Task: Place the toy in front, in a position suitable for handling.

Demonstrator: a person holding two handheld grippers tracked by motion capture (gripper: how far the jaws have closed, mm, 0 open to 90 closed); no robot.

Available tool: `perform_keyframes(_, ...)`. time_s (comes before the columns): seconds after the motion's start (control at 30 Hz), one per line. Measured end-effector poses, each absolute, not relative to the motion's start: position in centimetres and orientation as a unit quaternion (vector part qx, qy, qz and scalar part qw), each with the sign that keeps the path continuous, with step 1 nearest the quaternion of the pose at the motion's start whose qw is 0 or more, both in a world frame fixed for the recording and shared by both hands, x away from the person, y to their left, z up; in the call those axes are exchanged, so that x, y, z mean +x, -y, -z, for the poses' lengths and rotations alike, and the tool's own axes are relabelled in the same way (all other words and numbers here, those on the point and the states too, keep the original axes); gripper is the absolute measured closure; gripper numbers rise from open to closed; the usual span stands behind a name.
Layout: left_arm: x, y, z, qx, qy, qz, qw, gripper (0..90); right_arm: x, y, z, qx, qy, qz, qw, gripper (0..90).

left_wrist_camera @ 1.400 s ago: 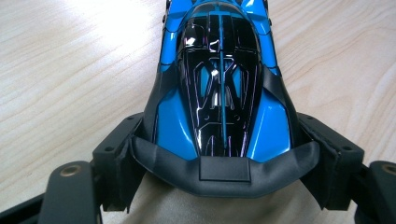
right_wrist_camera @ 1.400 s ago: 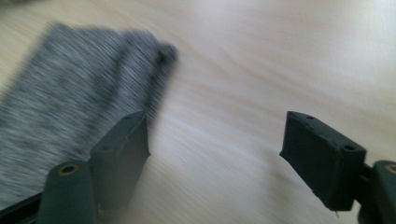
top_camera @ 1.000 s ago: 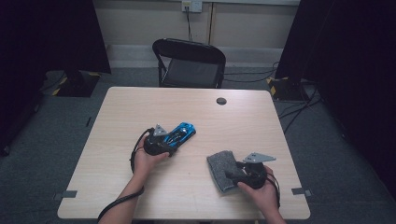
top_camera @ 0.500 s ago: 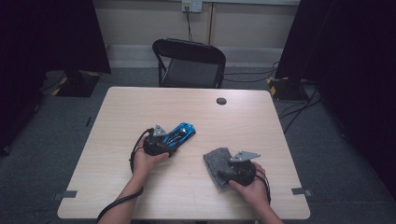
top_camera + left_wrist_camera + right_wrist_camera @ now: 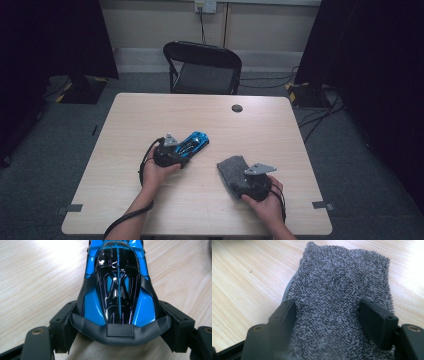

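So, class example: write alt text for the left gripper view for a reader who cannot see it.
A glossy blue and black toy car sits clamped at its near end between the left gripper's two black jaws, pointing away across a pale wooden table.

Overhead light fell on the table [image 5: 210, 125], leaving its pale wood evenly bright while the surrounding floor and dark side curtains [image 5: 45, 40] sank into deep shadow. The high view was soft and slightly grainy, with fine detail lost and soft, short shadows under the hands. In the left gripper view, glare bleached the tabletop at the upper left and upper right, and sharp highlights glinted on the glossy blue toy car [image 5: 117, 285]; the nearest jaw parts at the bottom edge were a little soft. In the right gripper view, the grey towel [image 5: 342, 295] was crisp at centre, blurred at the bottom edge, and the wood at right was overexposed.
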State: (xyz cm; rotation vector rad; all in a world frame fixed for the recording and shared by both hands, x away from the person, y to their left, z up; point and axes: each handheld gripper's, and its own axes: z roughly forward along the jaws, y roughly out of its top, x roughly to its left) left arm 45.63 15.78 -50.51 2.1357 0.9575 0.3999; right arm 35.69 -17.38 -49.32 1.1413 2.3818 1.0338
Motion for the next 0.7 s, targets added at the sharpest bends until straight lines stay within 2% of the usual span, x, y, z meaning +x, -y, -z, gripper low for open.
perform_keyframes(0.23,45.6,-15.8,50.5,0.834,-0.375,-0.156,0.375,24.4,35.7,17.6,49.1,0.402,-0.826,-0.365,0.150,33.2)
perform_keyframes(0.4,45.6,-15.8,50.5,0.834,-0.375,-0.156,0.374,24.4,34.9,18.3,48.3,0.417,-0.820,-0.357,0.162,31.5)
perform_keyframes(0.53,45.6,-15.8,50.5,0.834,-0.375,-0.156,0.375,24.4,34.9,18.9,49.1,0.440,-0.812,-0.351,0.152,30.8)
perform_keyframes(0.7,45.6,-15.8,50.5,0.834,-0.375,-0.156,0.374,24.3,34.9,18.7,49.5,0.435,-0.814,-0.350,0.162,31.7)
